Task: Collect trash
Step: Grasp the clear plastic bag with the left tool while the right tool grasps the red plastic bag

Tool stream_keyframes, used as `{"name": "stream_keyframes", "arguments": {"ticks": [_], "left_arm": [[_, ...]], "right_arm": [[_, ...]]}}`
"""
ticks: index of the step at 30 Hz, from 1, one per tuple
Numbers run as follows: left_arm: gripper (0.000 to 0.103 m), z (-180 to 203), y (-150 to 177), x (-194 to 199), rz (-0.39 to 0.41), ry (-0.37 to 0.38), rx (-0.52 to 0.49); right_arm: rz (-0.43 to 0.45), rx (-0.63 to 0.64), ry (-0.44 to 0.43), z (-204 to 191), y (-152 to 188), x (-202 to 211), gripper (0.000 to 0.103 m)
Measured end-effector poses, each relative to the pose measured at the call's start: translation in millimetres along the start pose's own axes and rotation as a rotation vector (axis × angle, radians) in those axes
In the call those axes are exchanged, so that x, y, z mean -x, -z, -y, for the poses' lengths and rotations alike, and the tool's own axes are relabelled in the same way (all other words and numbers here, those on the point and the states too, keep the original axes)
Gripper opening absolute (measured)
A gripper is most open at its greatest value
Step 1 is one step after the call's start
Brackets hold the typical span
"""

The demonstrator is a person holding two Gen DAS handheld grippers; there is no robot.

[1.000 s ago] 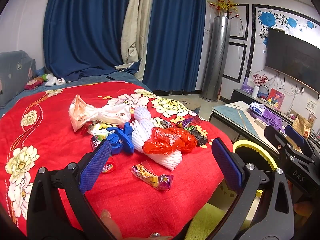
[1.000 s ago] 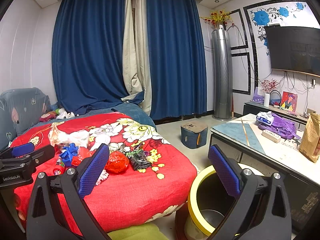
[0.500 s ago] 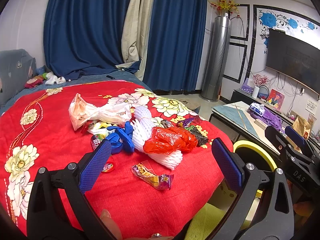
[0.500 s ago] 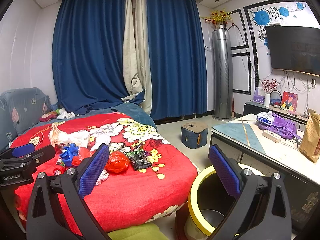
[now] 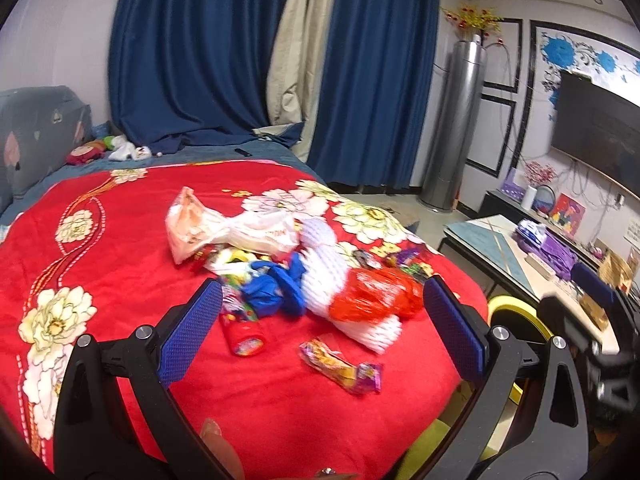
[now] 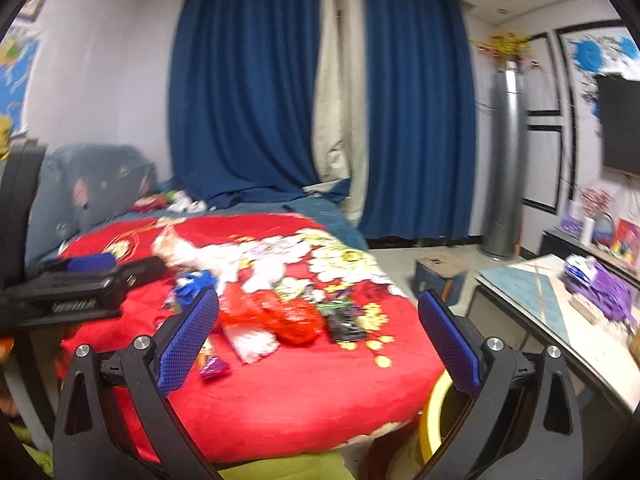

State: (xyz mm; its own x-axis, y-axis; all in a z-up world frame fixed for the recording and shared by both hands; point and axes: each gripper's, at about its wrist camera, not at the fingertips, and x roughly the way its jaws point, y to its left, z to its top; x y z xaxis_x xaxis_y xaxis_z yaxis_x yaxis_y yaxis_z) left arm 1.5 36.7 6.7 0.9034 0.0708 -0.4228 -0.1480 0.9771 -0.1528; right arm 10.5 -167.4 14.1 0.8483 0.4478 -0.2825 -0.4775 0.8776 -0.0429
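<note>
Trash lies in a heap on the red flowered blanket (image 5: 100,256): a pale plastic bag (image 5: 232,232), white foam netting (image 5: 320,276), a blue wad (image 5: 276,286), a red plastic bag (image 5: 376,296), a small red wrapper (image 5: 244,336) and a yellow-purple snack wrapper (image 5: 344,368). My left gripper (image 5: 320,332) is open and empty above the blanket, near the snack wrapper. My right gripper (image 6: 318,340) is open and empty, facing the red bag (image 6: 280,316) and a dark wrapper (image 6: 346,322). The yellow-rimmed bin (image 6: 434,420) stands at the bed's right corner.
A glass-topped table (image 6: 532,300) with a purple bag (image 6: 600,288) stands right of the bin. A small blue stool (image 6: 440,276) sits on the floor. Blue curtains (image 5: 192,60), a silver column (image 5: 452,128) and a wall TV (image 5: 600,132) are behind. The left gripper shows in the right wrist view (image 6: 80,284).
Both grippers have moved closer to the trash heap. The right gripper swung left toward the bed and its view is blurred. Both stay open.
</note>
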Motion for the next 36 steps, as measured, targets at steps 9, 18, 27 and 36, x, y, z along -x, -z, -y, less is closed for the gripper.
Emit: {"name": "stream_keyframes", "arguments": {"ticks": [9,18,27,36], "left_arm": [[0.092,-41.5,-14.3,-7.1,0.007,-0.087,0.067],[0.092,-92.7,-23.6,-23.6,-0.030,-0.162,0.115],[0.092,-137.4,-29.6,-68.5,-0.158,-0.168,0.172],[0.092,-153.8,-44.8,-122.9,-0.238,-0.123,0.239]], "right_arm": [[-0.068,0.073,-0.111,-30.6,-7.8,-32.9,0.097],[-0.181,0.160,-0.187,-60.5,-4.7,-86.0,0.097],[-0.274,0.300,-0.119,-74.3,9.8,-133.4,0.096],[-0.336,0.280,-0.155,-67.6,14.6,-150.1,0.073]]}}
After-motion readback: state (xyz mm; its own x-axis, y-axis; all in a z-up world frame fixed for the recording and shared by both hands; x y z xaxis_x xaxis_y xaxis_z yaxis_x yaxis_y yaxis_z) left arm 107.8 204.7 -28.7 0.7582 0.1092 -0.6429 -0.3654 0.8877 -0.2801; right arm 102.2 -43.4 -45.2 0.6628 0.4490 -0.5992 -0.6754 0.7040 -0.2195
